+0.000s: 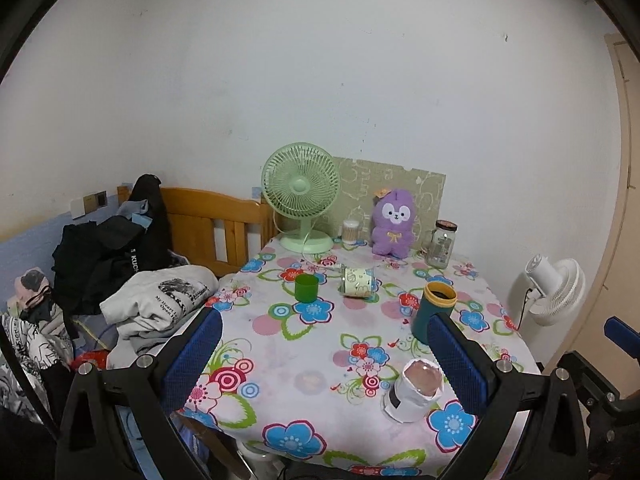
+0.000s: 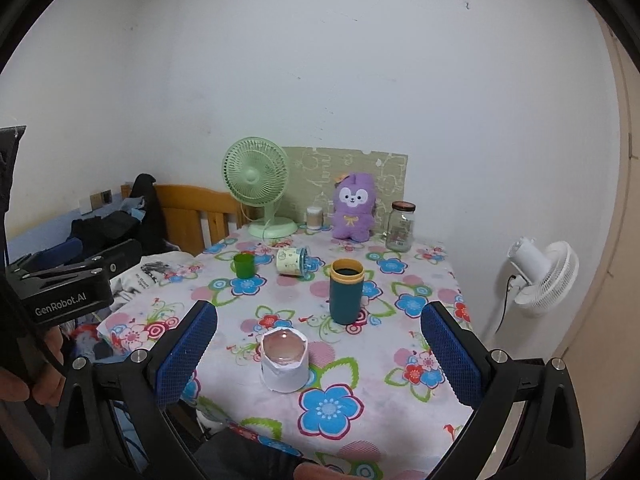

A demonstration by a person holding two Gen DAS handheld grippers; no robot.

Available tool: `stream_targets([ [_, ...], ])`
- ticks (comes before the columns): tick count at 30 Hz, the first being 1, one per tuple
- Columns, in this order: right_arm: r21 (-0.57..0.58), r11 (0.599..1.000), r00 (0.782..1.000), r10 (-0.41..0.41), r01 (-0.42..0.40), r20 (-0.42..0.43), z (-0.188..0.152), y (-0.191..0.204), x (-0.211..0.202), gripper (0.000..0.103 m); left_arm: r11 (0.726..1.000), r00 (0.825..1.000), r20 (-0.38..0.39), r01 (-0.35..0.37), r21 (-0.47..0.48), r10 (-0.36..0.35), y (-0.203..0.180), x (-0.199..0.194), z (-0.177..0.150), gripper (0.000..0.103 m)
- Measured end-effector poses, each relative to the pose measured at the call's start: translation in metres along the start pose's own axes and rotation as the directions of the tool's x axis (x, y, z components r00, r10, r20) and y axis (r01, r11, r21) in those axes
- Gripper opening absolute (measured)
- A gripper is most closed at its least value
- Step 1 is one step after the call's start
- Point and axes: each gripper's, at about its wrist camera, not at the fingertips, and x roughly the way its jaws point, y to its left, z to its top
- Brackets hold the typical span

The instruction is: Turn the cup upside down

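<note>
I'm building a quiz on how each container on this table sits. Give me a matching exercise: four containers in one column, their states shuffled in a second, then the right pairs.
Containers:
1. green cup
2. patterned cup
3. teal cup
4. glass jar

States:
A. upright, lid on, at the back by the purple plush
B. lying on its side
C. upright and open, small, nearest the green fan
D. upright and open, yellow rim, mid-table

Pairs: 1-C, 2-B, 3-D, 4-A
</note>
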Motion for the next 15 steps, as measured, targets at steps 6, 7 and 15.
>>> stream_targets([
  [6, 0.011, 1.000, 1.000, -0.014, 0.014, -0.008, -0.0031, 0.0002, 0.0013, 0.103, 1.000, 1.000, 0.001, -0.008, 0.010, 0.007, -0.0010, -0.0007, -0.0008, 0.103],
  [7, 0.006, 1.000, 1.000, -0.018, 0.018, -0.007, -0.0034, 0.0013, 0.0010, 0.103, 1.000, 1.000, 0.001, -0.005, 0.013, 0.005, -0.0015, -0.0010, -0.0009, 0.103],
  [15, -0.016, 0.999, 0.999, -0.040, 0.040, 0.003, -0.0022, 0.0051, 0.0011, 0.103, 1.000, 1.000, -0.001, 0.001, 0.022, -0.001, -0.0055, 0.0004, -0.0004, 0.103],
])
